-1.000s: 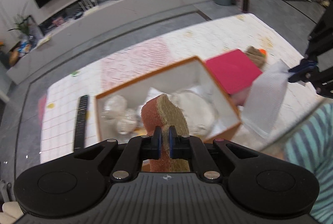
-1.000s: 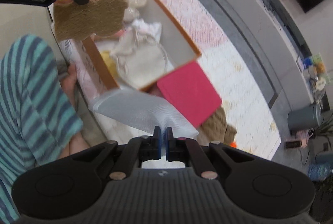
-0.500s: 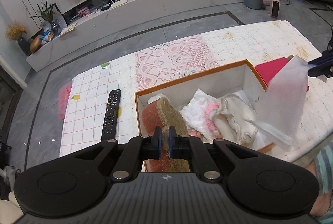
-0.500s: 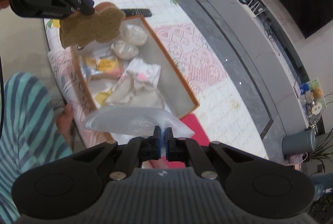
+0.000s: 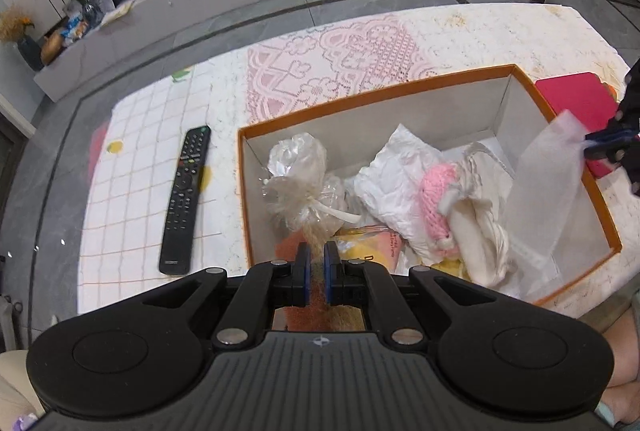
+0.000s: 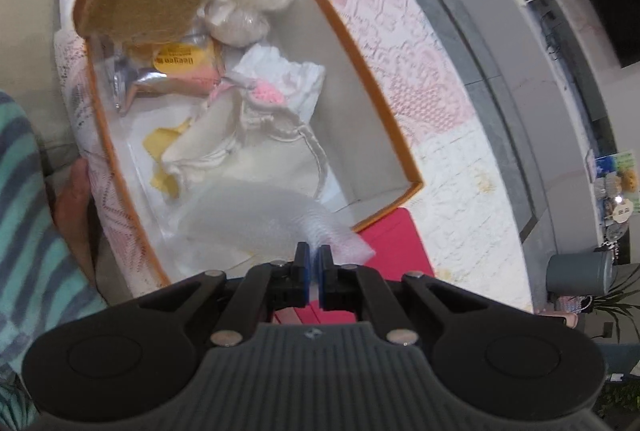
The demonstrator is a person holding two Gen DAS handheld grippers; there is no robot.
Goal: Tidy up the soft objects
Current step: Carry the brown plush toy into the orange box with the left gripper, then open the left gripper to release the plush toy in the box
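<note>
Remote (image 5: 185, 199), flat black, at 9 o'clock of the box (image 5: 436, 80) on a lace-covered tabletop (image 5: 360, 43). Left tongs (image 5: 314, 263) clamp a coarse tan-orange lobed sponge (image 6: 144, 5) above the box's 7 o'clock corner. Box: orange rim, white walls; crinkled plastic bags (image 5: 298, 175), pink knit piece (image 5: 438, 197), cream cloth (image 5: 478, 227). Right tongs (image 6: 313, 271) pinch translucent ribbed foam sheet (image 6: 256, 215) over the 4 o'clock rim.

Both views are evenly lit by soft indoor light, with faint shadows only; fisheye bending curves the floor lines toward the rims; the white mesh sheet (image 6: 256, 219) smears with motion blur; the box (image 6: 362, 87) edge toward 12 o'clock looks soft.
</note>
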